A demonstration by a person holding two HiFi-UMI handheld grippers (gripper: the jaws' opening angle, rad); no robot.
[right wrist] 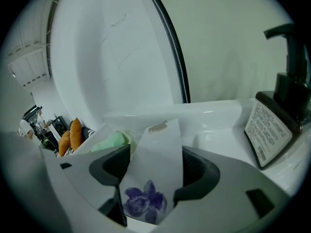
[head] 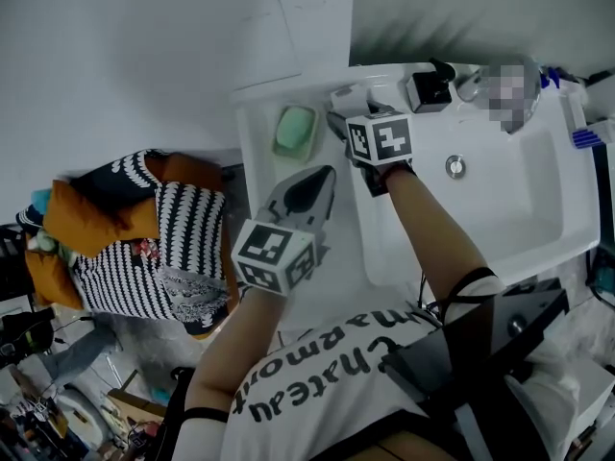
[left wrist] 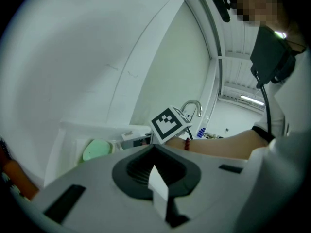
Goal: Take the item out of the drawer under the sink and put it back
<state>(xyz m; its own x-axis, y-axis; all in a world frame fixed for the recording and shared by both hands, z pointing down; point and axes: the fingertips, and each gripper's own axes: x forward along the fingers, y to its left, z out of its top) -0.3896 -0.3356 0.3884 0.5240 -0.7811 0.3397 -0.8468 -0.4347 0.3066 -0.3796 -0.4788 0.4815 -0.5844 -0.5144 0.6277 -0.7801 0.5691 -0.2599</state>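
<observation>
My right gripper [head: 338, 123] reaches over the back left corner of the white sink [head: 538, 233], next to the green soap [head: 295, 130]. In the right gripper view its jaws [right wrist: 154, 178] stand wide, pressed on both sides of a white packet [right wrist: 155, 159] printed with a purple flower. The packet's top [head: 348, 97] shows just beyond the jaws in the head view. My left gripper [head: 322, 176] hangs nearer to me over the sink's left ledge, jaws together [left wrist: 156, 171], with a thin white strip in the seam. No drawer is in view.
A dark pump bottle [head: 429, 89] with a label [right wrist: 274, 125] stands at the back of the sink, by the faucet [left wrist: 193, 106]. The drain [head: 455, 166] lies in the basin. Orange and striped fabric [head: 144, 238] is piled left of the sink. A white wall rises behind.
</observation>
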